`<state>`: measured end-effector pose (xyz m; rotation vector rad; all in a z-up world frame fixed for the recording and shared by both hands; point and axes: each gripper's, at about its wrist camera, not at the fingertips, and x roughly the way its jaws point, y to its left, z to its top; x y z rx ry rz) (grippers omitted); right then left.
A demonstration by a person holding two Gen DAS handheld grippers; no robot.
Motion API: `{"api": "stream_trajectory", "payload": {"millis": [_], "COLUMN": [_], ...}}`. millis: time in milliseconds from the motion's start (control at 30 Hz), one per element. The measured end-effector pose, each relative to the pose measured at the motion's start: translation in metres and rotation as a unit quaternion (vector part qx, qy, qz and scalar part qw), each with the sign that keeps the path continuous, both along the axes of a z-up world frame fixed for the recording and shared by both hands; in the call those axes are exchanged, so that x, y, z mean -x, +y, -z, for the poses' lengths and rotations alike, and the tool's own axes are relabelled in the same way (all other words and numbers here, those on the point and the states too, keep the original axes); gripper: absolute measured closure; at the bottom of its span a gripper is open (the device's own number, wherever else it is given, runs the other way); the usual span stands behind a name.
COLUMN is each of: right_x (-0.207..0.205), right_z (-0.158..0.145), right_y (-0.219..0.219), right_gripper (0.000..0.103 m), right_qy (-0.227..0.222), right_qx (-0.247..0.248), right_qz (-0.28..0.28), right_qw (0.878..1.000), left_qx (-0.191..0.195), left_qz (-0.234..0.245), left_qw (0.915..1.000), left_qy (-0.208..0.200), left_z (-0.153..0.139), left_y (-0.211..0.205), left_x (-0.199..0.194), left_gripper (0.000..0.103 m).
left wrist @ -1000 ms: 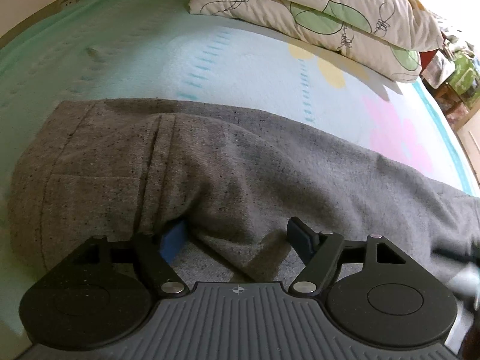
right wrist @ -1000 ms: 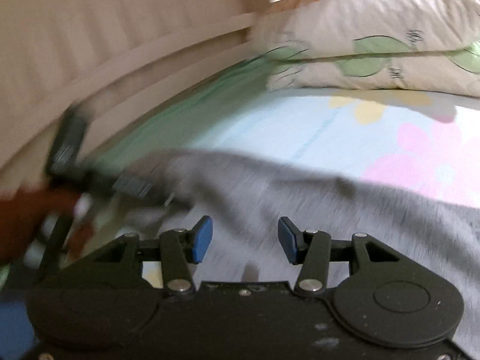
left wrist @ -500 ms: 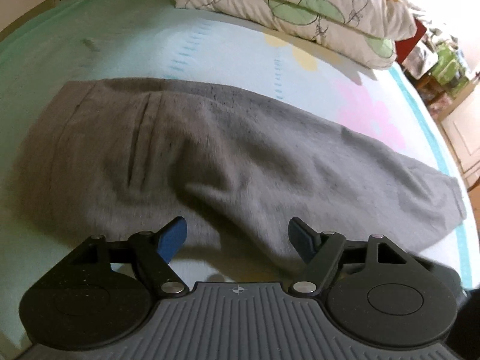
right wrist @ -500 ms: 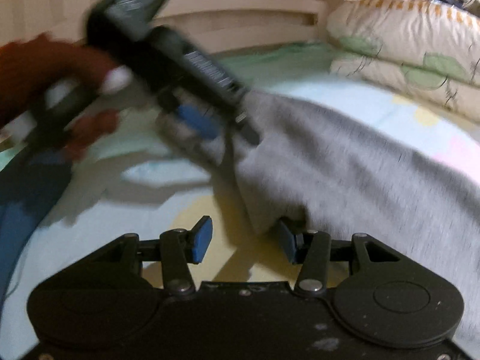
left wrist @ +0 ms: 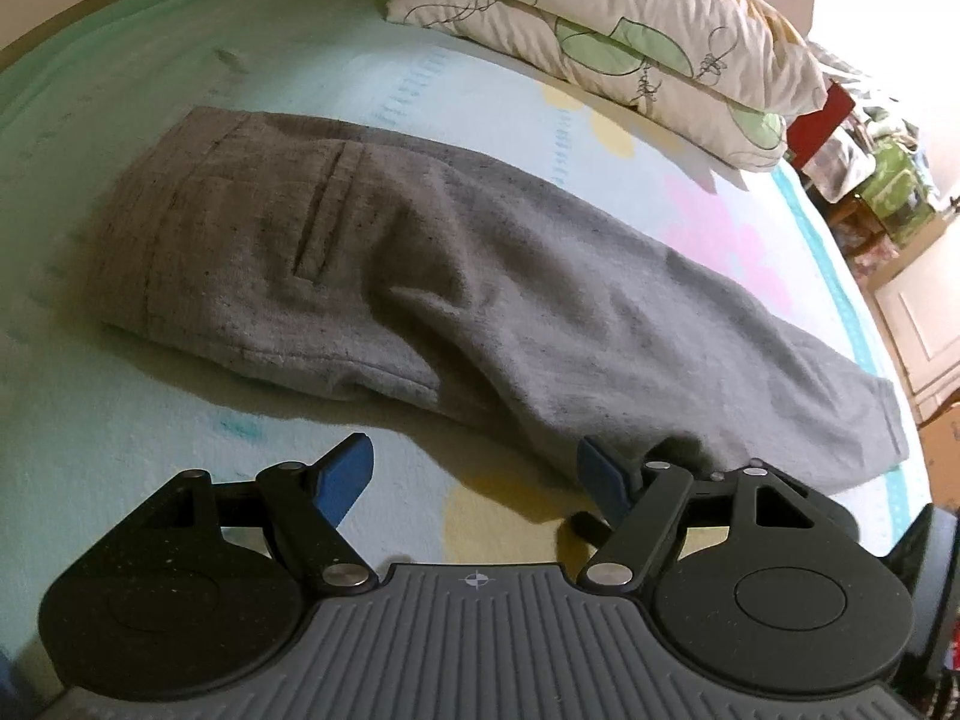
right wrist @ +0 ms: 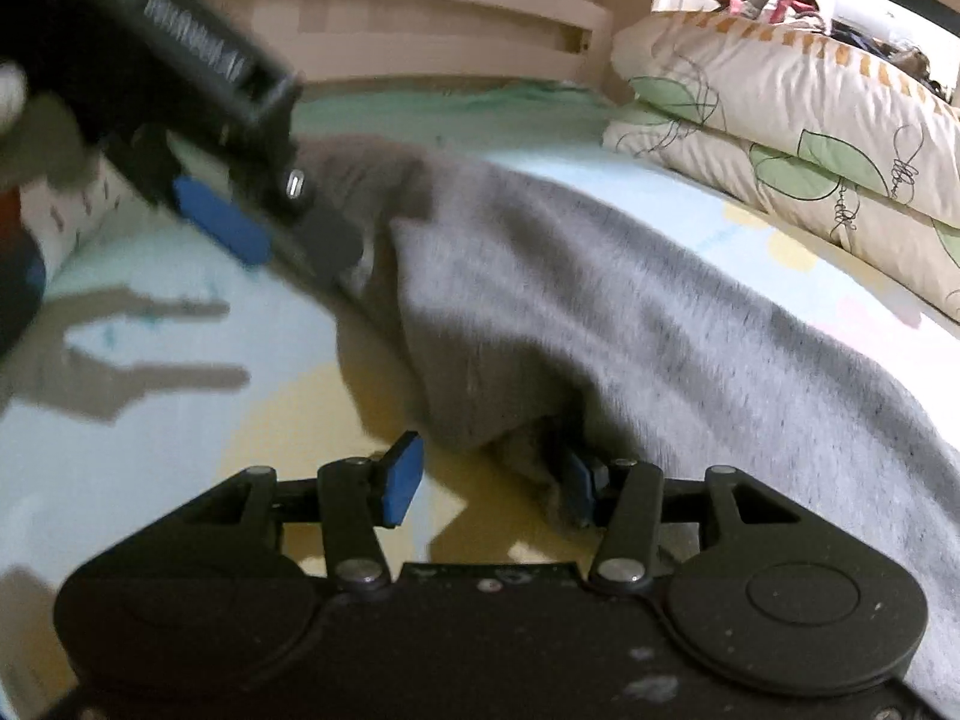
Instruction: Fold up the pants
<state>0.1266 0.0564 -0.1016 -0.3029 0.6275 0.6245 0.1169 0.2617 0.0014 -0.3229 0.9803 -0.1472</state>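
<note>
- The bed (left wrist: 150, 480) fills both views, covered by a pale sheet in mint and light blue with yellow and pink flower prints; a light wooden headboard (right wrist: 420, 18) runs along its far side in the right wrist view.
- The grey pants (left wrist: 480, 276) lie flat across the middle of the bed, folded lengthwise so the legs are stacked. The waistband end is at the left of the left wrist view, with a slit pocket showing, and the hem end reaches the lower right.
- Two pillows (left wrist: 630, 18) in cream cases with green leaf prints are stacked at the far side of the bed, apart from the pants.
- A cluttered area with a red object and green things (left wrist: 888, 180) stands beyond the bed's right edge; details are too small to tell.
- The left claw (left wrist: 474, 480) hovers over bare sheet at the near edge of the pants, its jaws spread wide. The right blue pad sits just against the near fold of cloth, the left pad is over the sheet, and nothing is pinched.
- The right claw (right wrist: 486, 480) is at a bunched corner of the pants further along the near edge, jaws partly spread. The cloth lies against its right pad, while the left pad stands clear, so it grips nothing.
- In the right wrist view the left claw appears blurred at upper left, throwing a shadow on the sheet.
</note>
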Motion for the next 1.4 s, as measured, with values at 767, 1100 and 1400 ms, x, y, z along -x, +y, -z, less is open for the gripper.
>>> {"api": "stream_trajectory", "payload": {"millis": [767, 1100, 1400], "right_x": [-0.023, 0.016, -0.020], "right_z": [-0.014, -0.027, -0.033], "right_y": [-0.042, -0.047, -0.086], "right_gripper": [0.100, 0.094, 0.092], "right_qy": [0.308, 0.240, 0.119], "right_qx": [-0.190, -0.155, -0.114], "right_qz": [-0.006, -0.021, 0.071], "right_qw": [0.932, 0.958, 0.984], "left_qx": [-0.049, -0.100, -0.169], "left_qz": [-0.003, 0.003, 0.008], "left_qw": [0.9988, 0.9946, 0.9854], "left_qy": [-0.011, -0.028, 0.017], "left_z": [-0.013, -0.004, 0.031], "left_y": [-0.006, -0.016, 0.016], "left_x": [0.009, -0.027, -0.051], "left_gripper": [0.029, 0.029, 0.028]}}
